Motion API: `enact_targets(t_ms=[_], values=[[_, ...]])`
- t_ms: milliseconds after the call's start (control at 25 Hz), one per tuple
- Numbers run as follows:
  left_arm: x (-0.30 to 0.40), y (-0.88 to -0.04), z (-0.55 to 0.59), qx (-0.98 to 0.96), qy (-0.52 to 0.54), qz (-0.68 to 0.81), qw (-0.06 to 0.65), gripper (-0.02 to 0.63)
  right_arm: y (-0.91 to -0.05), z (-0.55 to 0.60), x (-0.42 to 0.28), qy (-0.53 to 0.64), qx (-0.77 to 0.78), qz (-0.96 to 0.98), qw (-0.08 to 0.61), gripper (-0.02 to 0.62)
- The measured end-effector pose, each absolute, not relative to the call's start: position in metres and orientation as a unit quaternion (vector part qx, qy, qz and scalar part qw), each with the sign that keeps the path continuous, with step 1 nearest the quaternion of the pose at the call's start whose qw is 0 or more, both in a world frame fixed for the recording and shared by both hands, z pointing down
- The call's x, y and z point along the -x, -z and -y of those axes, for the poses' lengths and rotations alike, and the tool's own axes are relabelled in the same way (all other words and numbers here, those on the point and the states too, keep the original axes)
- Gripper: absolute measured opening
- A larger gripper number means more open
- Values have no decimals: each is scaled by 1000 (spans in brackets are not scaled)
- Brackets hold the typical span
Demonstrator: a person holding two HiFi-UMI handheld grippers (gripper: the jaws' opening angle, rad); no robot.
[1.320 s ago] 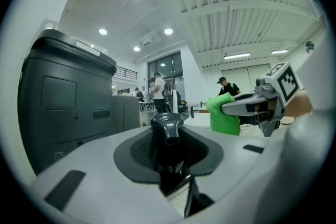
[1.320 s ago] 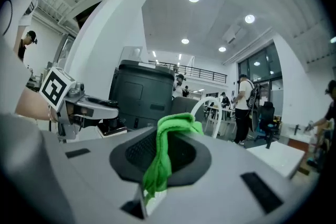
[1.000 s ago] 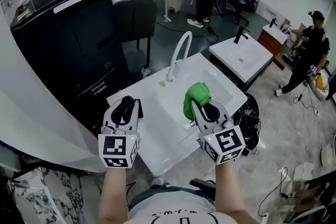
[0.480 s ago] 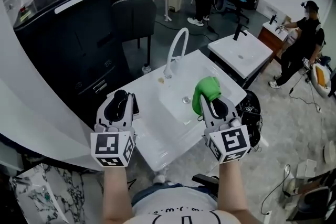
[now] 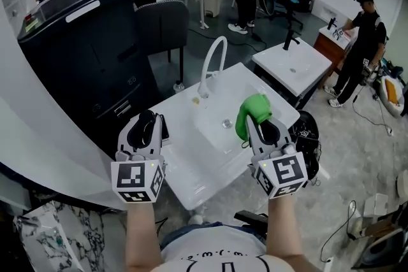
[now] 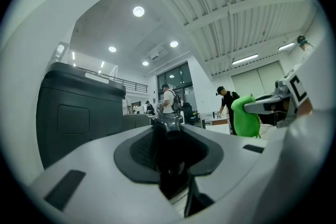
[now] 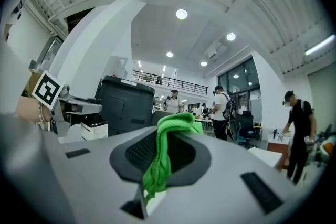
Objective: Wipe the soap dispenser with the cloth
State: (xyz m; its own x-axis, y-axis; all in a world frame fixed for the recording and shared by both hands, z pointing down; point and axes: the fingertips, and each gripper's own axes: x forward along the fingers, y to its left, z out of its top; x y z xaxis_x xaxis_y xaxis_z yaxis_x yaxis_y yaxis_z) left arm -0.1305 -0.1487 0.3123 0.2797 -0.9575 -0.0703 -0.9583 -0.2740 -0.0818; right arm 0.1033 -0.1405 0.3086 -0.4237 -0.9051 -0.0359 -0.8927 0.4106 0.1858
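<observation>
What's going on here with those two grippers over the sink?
A person holds both grippers above the white sink. The left gripper is clamped on a dark object, apparently the soap dispenser. The right gripper grips a green cloth. Cloth and dispenser are apart, so wiping is not under way.

Readable text: none.
Marker cubes (image 5: 139, 180): square black-and-white patterns only, no letters.
Shirt print (image 5: 215, 258): too blurred to read.
</observation>
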Motion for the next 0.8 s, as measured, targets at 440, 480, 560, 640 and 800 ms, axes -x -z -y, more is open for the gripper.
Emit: enact_targets(t_ms=[440,480,560,640,800], values=[[132,-311,161,797,1,-601,56,106,-315,154,-102,80,-535,840,39,46],[132,-311,162,798,1,-600,57,106,-315,155,-102,80,-536,840,39,46],[131,-310,165,800,3,-598,59,106,-315,157,-102,79,-537,839,38,46],[130,-311,167,800,3,-597,59,106,-315,159,-101,79,-537,839,37,46],[130,-311,169,801,2,-596,58,106,-316,162,-99,78,-534,841,37,46]])
